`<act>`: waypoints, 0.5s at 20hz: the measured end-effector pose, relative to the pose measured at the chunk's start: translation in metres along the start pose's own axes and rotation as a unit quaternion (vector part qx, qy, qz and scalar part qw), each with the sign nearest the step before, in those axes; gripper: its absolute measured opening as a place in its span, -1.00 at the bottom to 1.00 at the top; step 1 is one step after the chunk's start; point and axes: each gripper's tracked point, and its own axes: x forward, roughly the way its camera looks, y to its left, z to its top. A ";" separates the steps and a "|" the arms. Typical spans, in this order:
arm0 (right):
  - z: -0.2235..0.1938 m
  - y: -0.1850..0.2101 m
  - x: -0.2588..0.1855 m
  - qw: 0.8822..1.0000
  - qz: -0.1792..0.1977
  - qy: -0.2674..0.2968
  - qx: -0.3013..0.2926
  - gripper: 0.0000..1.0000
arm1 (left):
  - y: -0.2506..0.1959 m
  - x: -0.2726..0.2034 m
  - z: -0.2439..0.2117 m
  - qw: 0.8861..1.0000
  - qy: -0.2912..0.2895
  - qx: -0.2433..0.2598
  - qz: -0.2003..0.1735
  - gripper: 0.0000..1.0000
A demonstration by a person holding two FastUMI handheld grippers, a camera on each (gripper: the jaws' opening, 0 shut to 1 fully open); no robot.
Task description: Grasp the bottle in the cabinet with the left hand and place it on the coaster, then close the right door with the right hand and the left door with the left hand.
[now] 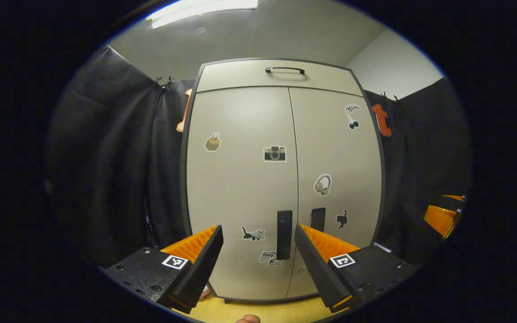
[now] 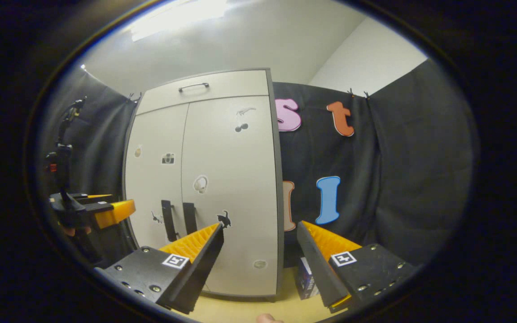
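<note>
Standing on a yellow tabletop (image 1: pixel 258 310), the closed cabinet (image 1: pixel 281 179) faces both grippers, their jaws spread, gripping nothing.

A tall grey cabinet (image 1: pixel 281 179) stands on a pale wooden surface (image 1: pixel 258 310), and black cloth (image 1: pixel 106 170) hangs on both sides of it. Above the cabinet, a long ceiling light (image 1: pixel 200 11) glows against a grey ceiling. A plain white wall (image 2: pixel 366 63) rises behind the cloth to the cabinet's right.
</note>
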 end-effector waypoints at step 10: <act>0.015 -0.026 -0.031 1.000 0.001 -0.011 -0.007 0.94 | -0.055 -0.055 0.044 0.998 -0.049 -0.029 -0.015 0.97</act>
